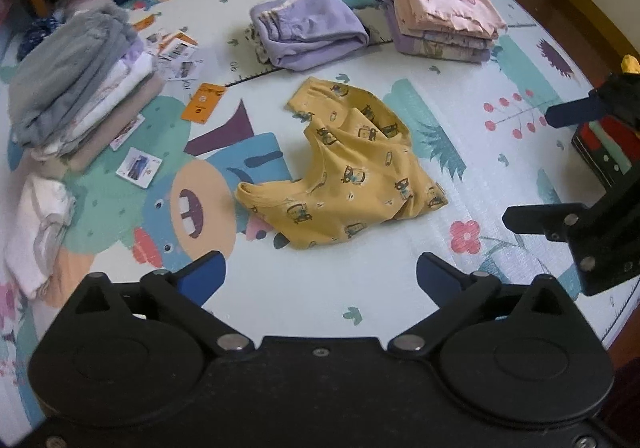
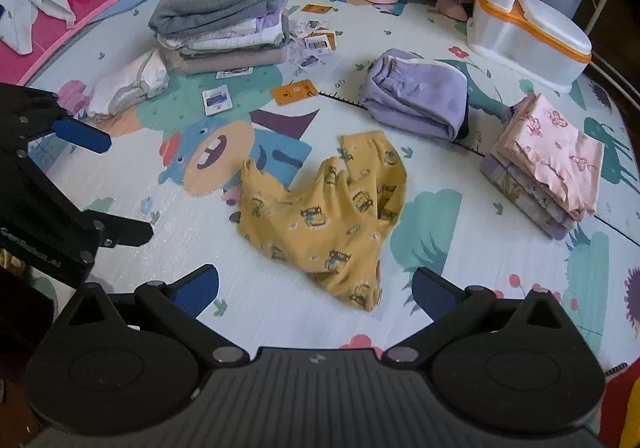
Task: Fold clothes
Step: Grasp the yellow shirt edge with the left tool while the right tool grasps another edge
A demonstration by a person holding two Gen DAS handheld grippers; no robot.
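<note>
Yellow garment [image 1: 344, 164] crumpled on mat, just ahead of both gaping claws.

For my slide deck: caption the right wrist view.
Both open claws hover over a crumpled yellow car-print garment on the cartoon play mat, folded clothes stacked around.

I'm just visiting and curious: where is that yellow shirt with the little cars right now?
The yellow shirt lies crumpled mid-mat in both views, ahead of both open tools, with the folded purple garment just beyond it.
</note>
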